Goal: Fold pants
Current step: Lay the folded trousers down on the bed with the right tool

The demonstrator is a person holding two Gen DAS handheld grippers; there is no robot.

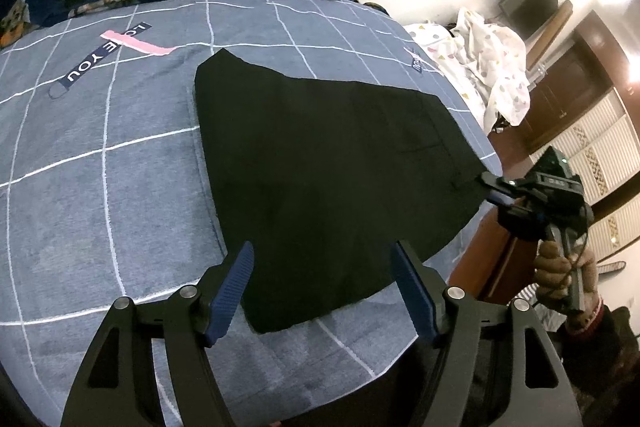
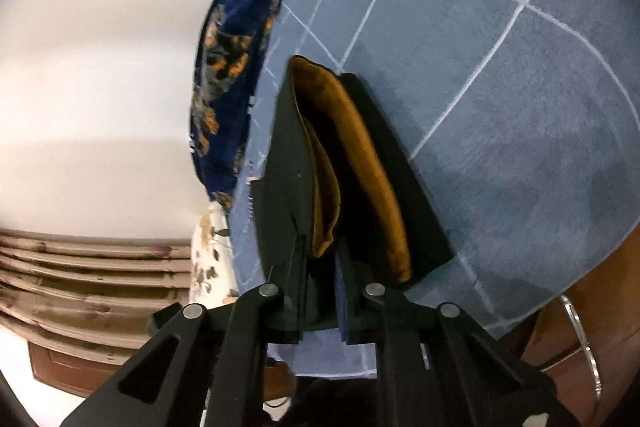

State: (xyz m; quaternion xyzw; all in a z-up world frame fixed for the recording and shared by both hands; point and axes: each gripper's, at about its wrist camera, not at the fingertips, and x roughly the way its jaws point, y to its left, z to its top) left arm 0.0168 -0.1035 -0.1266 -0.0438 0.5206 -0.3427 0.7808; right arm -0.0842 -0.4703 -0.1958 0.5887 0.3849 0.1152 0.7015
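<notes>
Your black pants (image 1: pixel 328 163) lie flat on the bed (image 1: pixel 100 187), stretching from left to right. Your right gripper (image 1: pixel 494 187) pinches their right edge with narrow jaws. Your left gripper (image 1: pixel 324 287) hangs over the near edge, jaws wide and holding nothing.

Black pants (image 1: pixel 320 163) flat on checked bedspread (image 1: pixel 100 187), left gripper (image 1: pixel 322 291) jaws apart
</notes>
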